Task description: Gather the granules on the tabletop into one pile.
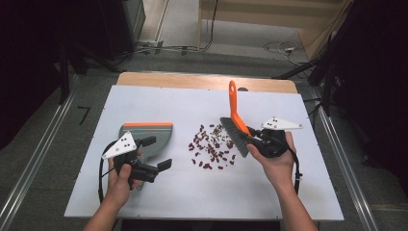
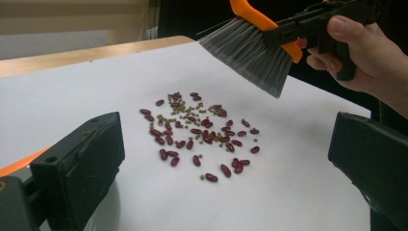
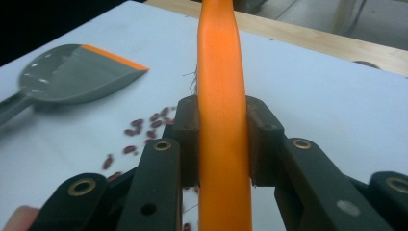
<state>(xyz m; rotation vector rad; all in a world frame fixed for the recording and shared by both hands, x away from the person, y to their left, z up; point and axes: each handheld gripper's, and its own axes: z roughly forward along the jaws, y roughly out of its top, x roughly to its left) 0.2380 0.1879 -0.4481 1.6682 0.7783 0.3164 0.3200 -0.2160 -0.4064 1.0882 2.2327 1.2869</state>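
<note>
My right hand-held gripper (image 1: 254,140) is clamped on the orange plastic handle of the hand brush with grey bristles (image 1: 234,126), holding it tilted just above the white surface (image 1: 159,190) at the right edge of the scattered dark red beans (image 1: 211,147). My left hand-held gripper (image 1: 156,152) has its jaws wide apart with nothing between them, hovering over the grey plastic dustpan with an orange lip (image 1: 153,132), which lies flat on the surface to the left of the beans.

left claw (image 1: 158,153): jaws spread wide, nothing between | right claw (image 1: 251,138): clamped, hand raised
</note>
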